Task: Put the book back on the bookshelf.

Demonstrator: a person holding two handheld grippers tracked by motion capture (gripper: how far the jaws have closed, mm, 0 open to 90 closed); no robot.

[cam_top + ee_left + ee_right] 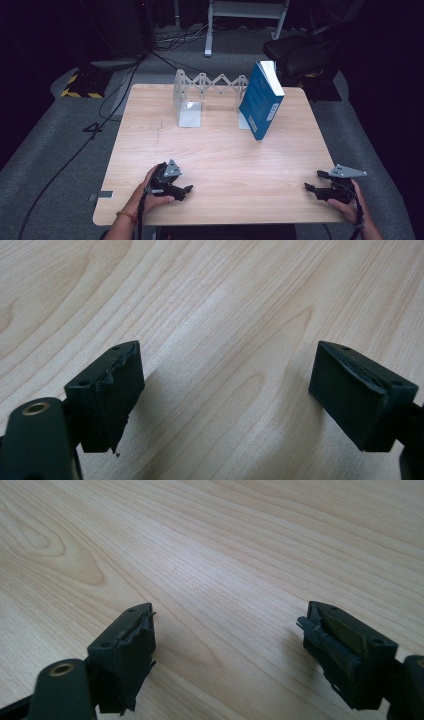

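Two grippers rest low at the near edge of the wooden surface [215, 150], one in each of my hands. My left gripper [186, 190] sits near the front-left corner, its tips aimed toward the right; in the left gripper view its jaws stand wide apart with bare wood grain between them and nothing held. My right gripper [312, 186] sits near the front-right corner, its tips aimed toward the left, so the two point toward each other, well apart. In the right gripper view its jaws are likewise spread wide over bare wood and hold nothing.

Farther back, past an open stretch of surface, the blue book [261, 100] stands on its lower edge in the right half, tilted, its white page block facing up and to the right. It leans by the right end plate of the grey extendable bookend rack [200, 92], whose zigzag lattice runs along the back edge and whose left end plate stands upright at centre-left. Both grippers are well apart from the book and the rack.

Beyond the surface, black cables [115, 95] trail across the grey floor.
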